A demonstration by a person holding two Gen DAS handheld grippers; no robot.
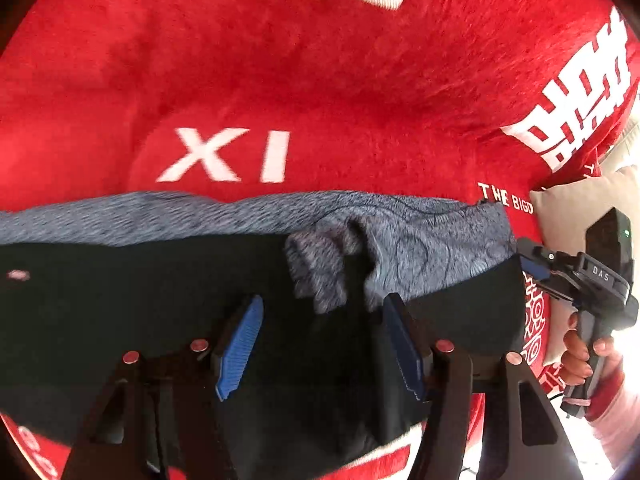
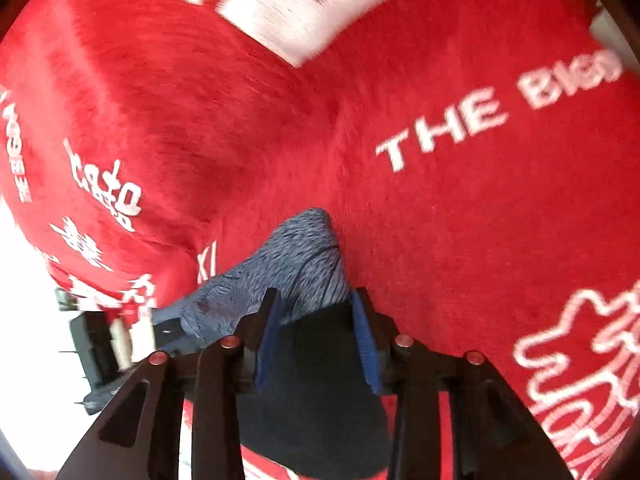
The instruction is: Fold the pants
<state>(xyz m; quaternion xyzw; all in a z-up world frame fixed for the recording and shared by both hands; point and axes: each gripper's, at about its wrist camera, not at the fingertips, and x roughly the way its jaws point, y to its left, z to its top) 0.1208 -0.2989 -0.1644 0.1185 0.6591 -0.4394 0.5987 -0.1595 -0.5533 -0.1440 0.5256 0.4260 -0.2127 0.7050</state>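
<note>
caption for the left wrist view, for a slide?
Left gripper open over black pants with grey fleece lining, on a red printed blanket; right gripper at the pants' edge.

Red blanket (image 2: pixel 440 208) print motion-blurred in right wrist view; top lettering cut by frame edge in both. Pants (image 1: pixel 140 308) run off left edge in left wrist view, lower part hidden behind the left tool (image 1: pixel 320 344). Right tool (image 2: pixel 316 340) grip on the dark fabric: contact unclear.
</note>
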